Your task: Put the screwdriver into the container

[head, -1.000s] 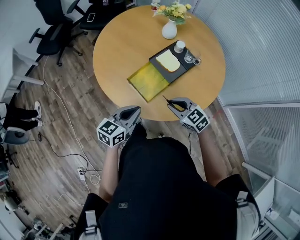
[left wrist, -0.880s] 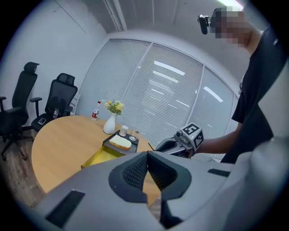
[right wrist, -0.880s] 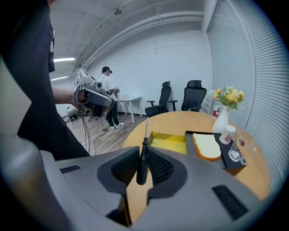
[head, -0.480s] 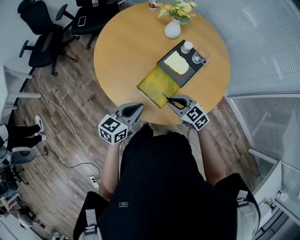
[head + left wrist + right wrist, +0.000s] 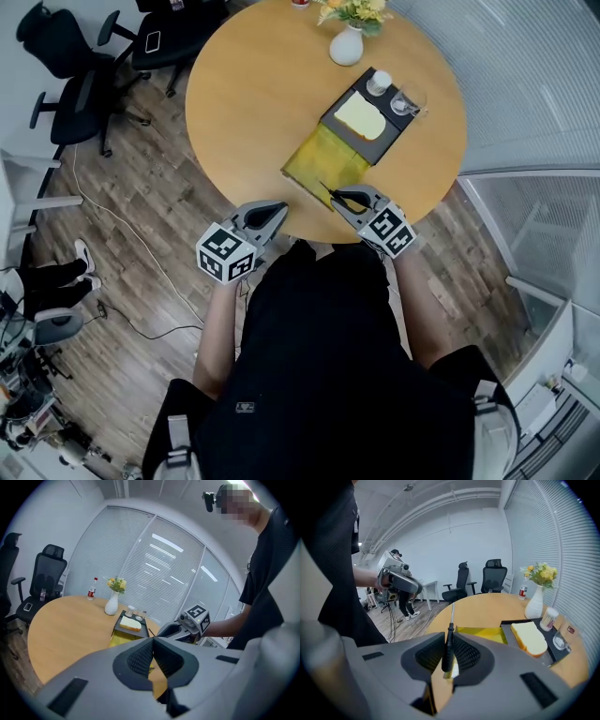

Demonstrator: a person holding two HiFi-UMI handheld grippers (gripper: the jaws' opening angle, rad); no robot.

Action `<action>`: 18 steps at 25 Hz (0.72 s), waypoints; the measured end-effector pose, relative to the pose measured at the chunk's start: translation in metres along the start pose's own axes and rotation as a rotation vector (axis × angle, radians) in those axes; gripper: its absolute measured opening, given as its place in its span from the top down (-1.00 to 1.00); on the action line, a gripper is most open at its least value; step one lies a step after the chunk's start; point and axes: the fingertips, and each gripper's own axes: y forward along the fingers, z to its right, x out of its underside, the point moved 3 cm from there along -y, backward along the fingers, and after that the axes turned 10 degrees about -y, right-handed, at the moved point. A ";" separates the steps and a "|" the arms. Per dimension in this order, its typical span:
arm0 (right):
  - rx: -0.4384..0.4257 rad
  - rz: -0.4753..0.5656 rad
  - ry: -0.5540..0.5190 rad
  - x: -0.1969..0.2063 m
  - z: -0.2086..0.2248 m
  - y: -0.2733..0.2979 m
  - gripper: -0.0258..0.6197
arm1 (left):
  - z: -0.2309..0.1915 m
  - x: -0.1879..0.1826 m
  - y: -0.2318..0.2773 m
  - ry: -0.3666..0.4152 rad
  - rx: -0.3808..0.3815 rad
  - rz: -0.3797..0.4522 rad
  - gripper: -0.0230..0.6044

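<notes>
A black-handled screwdriver (image 5: 448, 645) stands upright between the pads of my right gripper (image 5: 448, 657), which is shut on it; its thin metal shaft points up and forward. In the head view the right gripper (image 5: 345, 196) hangs over the round table's near edge, and the screwdriver (image 5: 330, 193) tip points at the yellow container (image 5: 323, 159) just beyond it. The container (image 5: 480, 633) lies open-topped on the wood. My left gripper (image 5: 278, 208) hovers at the table's edge, left of the right one. Its pads (image 5: 140, 657) meet, shut on nothing.
A black tray (image 5: 398, 124) with a slice of bread (image 5: 361, 114), a small cup and a glass touches the container's far end. A white vase of flowers (image 5: 346, 44) stands at the table's far side. Office chairs (image 5: 66, 94) and a floor cable (image 5: 122, 244) lie to the left.
Both grippers have come forward to the table's near edge. The screwdriver's tip now sits close to the yellow container. The right gripper's hold on the screwdriver has not changed.
</notes>
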 end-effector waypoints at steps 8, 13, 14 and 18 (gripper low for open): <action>-0.031 -0.006 -0.009 0.002 0.011 0.006 0.76 | -0.007 -0.005 0.012 -0.009 -0.006 -0.001 0.91; -0.036 -0.025 -0.001 0.008 0.024 0.006 0.76 | -0.008 -0.011 0.025 -0.016 0.004 -0.005 0.91; -0.036 -0.035 -0.001 0.011 0.027 0.007 0.76 | -0.008 -0.013 0.029 -0.011 0.007 -0.010 0.91; -0.036 -0.134 -0.050 0.028 0.034 0.016 0.76 | -0.008 -0.016 0.041 -0.002 0.007 -0.020 0.91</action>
